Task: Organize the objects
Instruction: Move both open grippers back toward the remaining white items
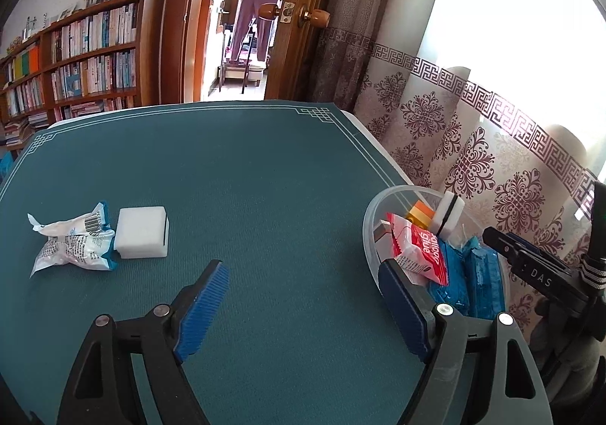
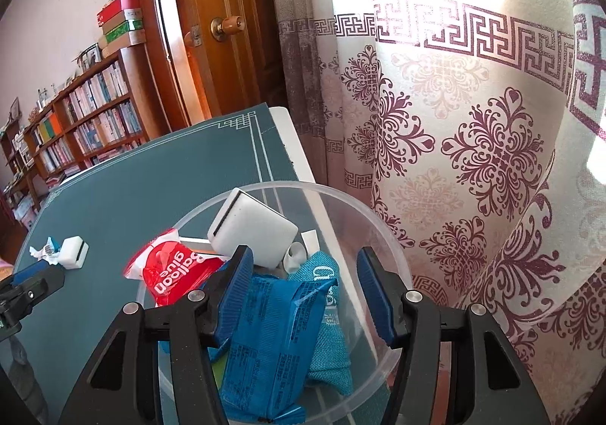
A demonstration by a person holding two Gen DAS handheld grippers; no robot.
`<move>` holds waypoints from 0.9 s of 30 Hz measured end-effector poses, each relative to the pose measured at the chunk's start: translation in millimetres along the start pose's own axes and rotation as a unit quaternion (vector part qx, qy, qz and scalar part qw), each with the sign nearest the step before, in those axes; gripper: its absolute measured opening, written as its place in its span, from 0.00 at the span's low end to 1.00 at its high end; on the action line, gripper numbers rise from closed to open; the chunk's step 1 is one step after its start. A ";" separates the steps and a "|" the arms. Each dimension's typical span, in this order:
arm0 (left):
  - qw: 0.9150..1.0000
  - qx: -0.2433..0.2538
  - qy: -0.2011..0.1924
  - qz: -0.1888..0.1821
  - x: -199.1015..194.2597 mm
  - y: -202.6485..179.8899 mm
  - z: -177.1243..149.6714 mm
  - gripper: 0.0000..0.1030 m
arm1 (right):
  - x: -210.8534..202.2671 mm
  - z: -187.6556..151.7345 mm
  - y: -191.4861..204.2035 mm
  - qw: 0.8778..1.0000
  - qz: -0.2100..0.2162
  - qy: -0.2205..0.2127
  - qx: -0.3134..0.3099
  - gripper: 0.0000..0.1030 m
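On the teal mat (image 1: 246, 179) at the left lie a white sponge block (image 1: 142, 232) and a crumpled white-and-blue wrapper (image 1: 72, 243), touching each other. My left gripper (image 1: 303, 292) hangs open over the bare mat to their right, with nothing between its blue pads. At the table's right edge stands a clear plastic bowl (image 2: 341, 194). It holds a red "Balloon glue" packet (image 2: 170, 273), a white sponge block (image 2: 253, 228), a blue packet (image 2: 265, 330) and a teal cloth (image 2: 325, 311). My right gripper (image 2: 305, 285) hovers over the bowl, fingers apart and gripping nothing.
A patterned curtain (image 2: 473, 160) hangs close behind the bowl along the table's right side. Beyond the far edge are a wooden door (image 1: 299, 27) and a bookshelf (image 1: 83, 58). The left gripper (image 2: 22, 288) shows at the lower left of the right wrist view.
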State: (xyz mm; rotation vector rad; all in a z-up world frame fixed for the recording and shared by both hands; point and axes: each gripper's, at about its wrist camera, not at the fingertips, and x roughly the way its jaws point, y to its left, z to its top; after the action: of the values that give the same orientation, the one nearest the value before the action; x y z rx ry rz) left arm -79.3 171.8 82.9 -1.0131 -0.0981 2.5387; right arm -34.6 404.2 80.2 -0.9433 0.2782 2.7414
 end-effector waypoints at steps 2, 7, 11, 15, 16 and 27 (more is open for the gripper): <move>1.000 -0.008 0.001 0.004 -0.7 6.5 -1.5 0.83 | -2.3 -0.6 5.3 1.000 0.002 -0.001 -0.003 0.57; 0.999 -0.021 0.000 0.025 -3.3 23.6 -6.4 0.84 | -8.6 -2.7 19.6 1.000 0.012 -0.004 -0.011 0.57; 0.999 -0.032 0.000 0.040 -6.0 38.8 -10.4 0.86 | -13.9 -3.9 35.6 0.999 0.025 -0.007 -0.021 0.58; 0.997 -0.052 -0.001 0.051 -8.8 57.9 -12.4 0.87 | -18.7 -5.3 53.4 0.999 0.041 -0.010 -0.032 0.61; 0.997 -0.057 -0.001 0.054 -9.9 63.0 -12.9 0.87 | -19.9 -6.1 58.2 0.998 0.045 -0.011 -0.035 0.61; 0.988 -0.136 0.000 0.075 -22.7 124.9 -19.0 0.92 | -23.5 -16.0 107.3 0.994 0.085 -0.005 -0.066 0.61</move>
State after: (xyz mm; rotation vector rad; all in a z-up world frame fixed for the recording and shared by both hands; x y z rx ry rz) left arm -94.4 46.9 57.3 -1.1608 -0.3904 2.7135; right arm -36.8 294.0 93.5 -0.9816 0.1848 2.9514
